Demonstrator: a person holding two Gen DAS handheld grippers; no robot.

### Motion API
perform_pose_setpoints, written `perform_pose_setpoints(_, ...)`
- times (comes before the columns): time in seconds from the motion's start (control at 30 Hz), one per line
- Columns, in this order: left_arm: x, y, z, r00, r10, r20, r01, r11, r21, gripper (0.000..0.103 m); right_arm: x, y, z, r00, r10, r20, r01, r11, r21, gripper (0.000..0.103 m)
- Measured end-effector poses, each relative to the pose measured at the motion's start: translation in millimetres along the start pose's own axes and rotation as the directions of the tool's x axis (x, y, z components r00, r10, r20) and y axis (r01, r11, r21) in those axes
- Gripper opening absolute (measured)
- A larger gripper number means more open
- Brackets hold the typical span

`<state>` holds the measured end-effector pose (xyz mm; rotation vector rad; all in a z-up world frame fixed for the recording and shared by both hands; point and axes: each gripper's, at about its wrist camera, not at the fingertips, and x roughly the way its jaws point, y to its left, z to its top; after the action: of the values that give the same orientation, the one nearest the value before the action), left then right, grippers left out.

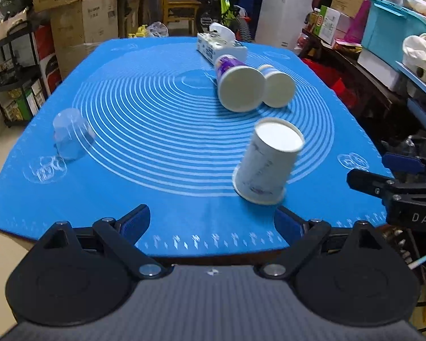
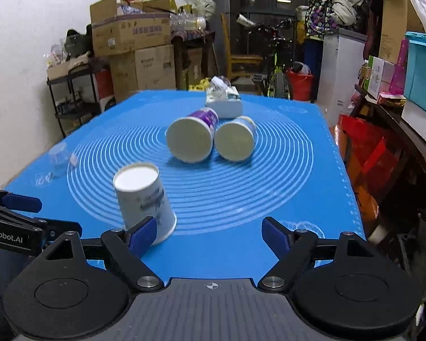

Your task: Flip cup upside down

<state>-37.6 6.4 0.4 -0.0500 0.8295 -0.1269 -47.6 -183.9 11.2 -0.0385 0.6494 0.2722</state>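
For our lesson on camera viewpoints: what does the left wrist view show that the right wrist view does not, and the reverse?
Left only: the open left gripper from behind, and white cloth on a shelf.

Right only: the open right gripper from behind, and a red bucket.

Both: the blue silicone mat, the upside-down white paper cup, two lying cups and a clear plastic cup.

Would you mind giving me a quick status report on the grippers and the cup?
Left gripper open, empty. Right gripper open, empty. Near paper cup mouth-down on blue mat, tilted. Two more cups beyond, bottoms facing the cameras; nothing in the way.
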Motion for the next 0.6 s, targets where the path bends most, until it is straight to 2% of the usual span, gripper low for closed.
perform_pose_setpoints(0.6, -17, -21, -13, 1.000, 0.014, 0.019, -0.015, 0.998, 0.062, 0.094, -26, 2, -14, 1.000, 0.008, -0.023, -0.008, 1.000, 0.005, 0.084)
